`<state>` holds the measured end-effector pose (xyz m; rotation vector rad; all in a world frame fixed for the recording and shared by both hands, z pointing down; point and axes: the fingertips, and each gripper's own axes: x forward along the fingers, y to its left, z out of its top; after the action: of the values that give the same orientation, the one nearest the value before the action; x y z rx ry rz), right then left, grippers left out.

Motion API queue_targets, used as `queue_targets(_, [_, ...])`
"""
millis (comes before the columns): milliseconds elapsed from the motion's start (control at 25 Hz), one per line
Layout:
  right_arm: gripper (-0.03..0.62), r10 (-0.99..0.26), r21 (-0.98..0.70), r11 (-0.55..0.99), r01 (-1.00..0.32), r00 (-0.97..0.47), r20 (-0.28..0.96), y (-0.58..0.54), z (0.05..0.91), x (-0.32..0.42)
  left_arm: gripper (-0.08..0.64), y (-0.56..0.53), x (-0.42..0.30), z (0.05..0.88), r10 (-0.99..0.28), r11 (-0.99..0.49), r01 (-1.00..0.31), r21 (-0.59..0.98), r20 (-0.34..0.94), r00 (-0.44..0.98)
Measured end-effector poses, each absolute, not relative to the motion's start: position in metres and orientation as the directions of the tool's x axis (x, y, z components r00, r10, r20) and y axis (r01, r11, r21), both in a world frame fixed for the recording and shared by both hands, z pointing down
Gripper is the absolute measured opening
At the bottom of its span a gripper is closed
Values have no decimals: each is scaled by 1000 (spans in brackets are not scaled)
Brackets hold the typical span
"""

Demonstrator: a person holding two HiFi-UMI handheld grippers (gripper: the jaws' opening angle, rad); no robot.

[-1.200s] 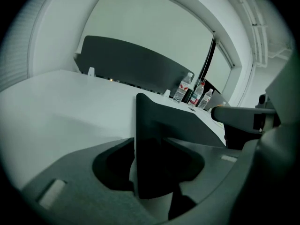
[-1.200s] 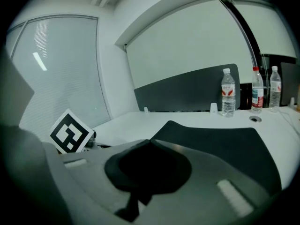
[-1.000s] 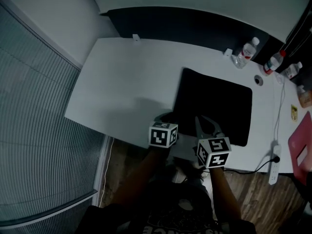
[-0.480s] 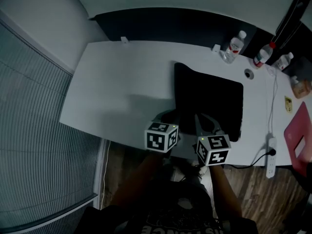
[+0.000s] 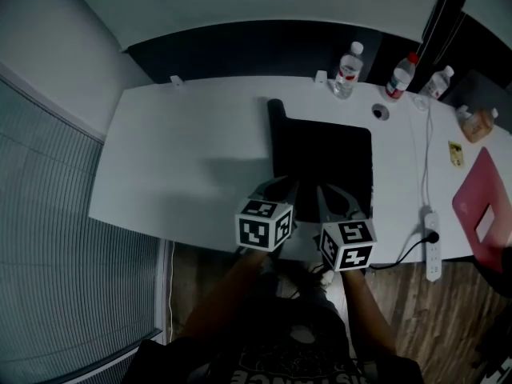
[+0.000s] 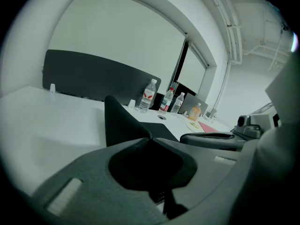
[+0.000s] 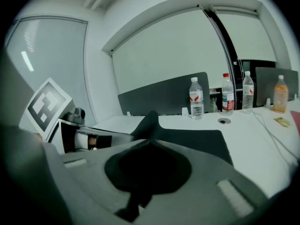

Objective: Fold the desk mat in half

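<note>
Head view, desk mat: a black desk mat [image 5: 324, 154] lies on a white desk [image 5: 184, 158] at the frame's centre. Its left edge is lifted into a raised ridge.
Head view, grippers: the left gripper [image 5: 282, 189] and right gripper [image 5: 330, 197] sit side by side at the mat's near edge, lower centre. Each carries a marker cube.
Head view, surroundings: three bottles [image 5: 347, 64] stand along the desk's far edge, upper right. A power strip [image 5: 433, 246] lies at the lower right.
Left gripper view, fingers: the jaws have just been closing and now meet at the tips, pinching the mat's edge.
Left gripper view, mat: a black corner [image 6: 123, 123] rises as a peak just above the jaw tips, left of centre.
Right gripper view, fingers: the jaws are pressed together on the mat's near edge.
Right gripper view, mat: a fold [image 7: 147, 121] stands up at the tips. The rest [image 7: 192, 139] lies flat toward the right.
</note>
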<state>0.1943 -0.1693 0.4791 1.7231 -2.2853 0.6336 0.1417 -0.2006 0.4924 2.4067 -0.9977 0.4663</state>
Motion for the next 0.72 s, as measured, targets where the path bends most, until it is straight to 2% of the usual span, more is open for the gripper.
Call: queue_targets(720, [3, -889, -206, 137, -969, -212, 406, -144, 475, 296, 22, -175, 255, 492, -482, -696, -648, 309, 469, 740])
